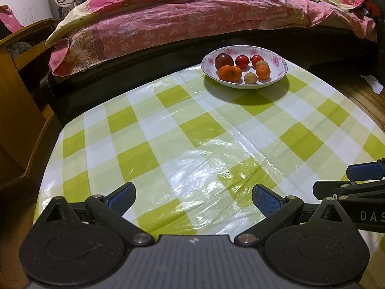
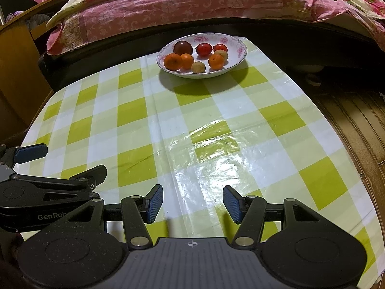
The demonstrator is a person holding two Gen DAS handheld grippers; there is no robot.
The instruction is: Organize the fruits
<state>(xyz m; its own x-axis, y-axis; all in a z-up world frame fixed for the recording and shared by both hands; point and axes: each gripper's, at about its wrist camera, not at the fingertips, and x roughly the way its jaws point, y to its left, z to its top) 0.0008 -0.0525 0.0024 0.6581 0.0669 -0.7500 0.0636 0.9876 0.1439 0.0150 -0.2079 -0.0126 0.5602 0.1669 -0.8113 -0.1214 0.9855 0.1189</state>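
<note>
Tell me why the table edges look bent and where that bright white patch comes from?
Both views bend the straight table edges: that is fisheye distortion. In the left wrist view, glare from an overhead light whitens the shiny cloth's middle; in the right wrist view it sits nearer the jaws. The bowl casts a dark shadow toward the camera in both. The corners go dark.

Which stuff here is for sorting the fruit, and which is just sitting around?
For the job:
- bowl with pink flowers
- oranges
- red fruits
- dark round fruit
- small pale fruits
- left gripper and right gripper, both open and empty

Just lying about:
- checked tablecloth
- bed with pink quilt
- wooden furniture
</note>
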